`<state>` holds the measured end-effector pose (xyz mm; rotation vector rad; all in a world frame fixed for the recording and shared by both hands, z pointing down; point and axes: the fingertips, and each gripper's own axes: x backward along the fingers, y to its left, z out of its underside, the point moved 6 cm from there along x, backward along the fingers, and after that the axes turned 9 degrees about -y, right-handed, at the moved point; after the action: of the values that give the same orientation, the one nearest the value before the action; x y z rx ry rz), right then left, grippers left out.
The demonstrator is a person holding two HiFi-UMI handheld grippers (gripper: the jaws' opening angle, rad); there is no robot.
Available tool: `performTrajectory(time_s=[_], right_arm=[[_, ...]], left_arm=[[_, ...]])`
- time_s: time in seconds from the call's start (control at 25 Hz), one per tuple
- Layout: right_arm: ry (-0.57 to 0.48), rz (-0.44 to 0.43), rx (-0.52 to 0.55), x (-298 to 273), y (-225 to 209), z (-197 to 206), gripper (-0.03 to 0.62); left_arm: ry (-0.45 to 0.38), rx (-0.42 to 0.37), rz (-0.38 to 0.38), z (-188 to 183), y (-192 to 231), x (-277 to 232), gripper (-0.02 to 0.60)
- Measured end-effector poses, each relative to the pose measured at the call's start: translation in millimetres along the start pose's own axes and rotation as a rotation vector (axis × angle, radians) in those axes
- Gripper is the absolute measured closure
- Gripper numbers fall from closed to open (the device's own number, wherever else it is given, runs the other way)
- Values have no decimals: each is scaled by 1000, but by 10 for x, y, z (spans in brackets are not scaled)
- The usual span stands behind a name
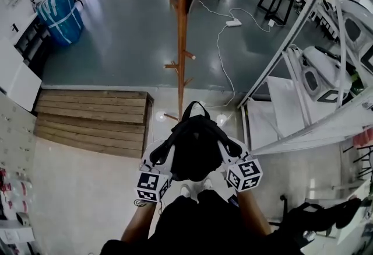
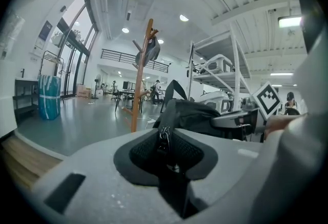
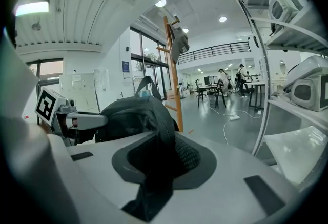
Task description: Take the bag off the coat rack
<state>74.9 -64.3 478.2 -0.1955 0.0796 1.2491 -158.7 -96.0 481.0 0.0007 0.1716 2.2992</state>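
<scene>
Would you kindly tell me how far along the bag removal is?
Done: the black bag hangs clear of the coat rack. In hand: the left claw and right claw each grip part of it. Left: probably only setting it down somewhere.

The head camera looked steeply down from the person's head onto the black bag (image 1: 195, 154), close below, and the floor (image 1: 116, 44) beyond. Each gripper camera rode low behind its own jaws, facing nearly level across the room, the bag right before it. All three shared the bag and the wooden coat rack (image 1: 182, 32).
</scene>
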Motion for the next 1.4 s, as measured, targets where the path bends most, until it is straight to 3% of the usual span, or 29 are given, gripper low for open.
performTrajectory(time_s=[1.08,1.4], right_arm=[[13,-83,-51,1322,-256,410,516],[32,-106,-58,1496,-314,490,516]], left_arm=[[15,33,-49,398,-1380,605,500],[38,44,-61,511,-1551,695,500]])
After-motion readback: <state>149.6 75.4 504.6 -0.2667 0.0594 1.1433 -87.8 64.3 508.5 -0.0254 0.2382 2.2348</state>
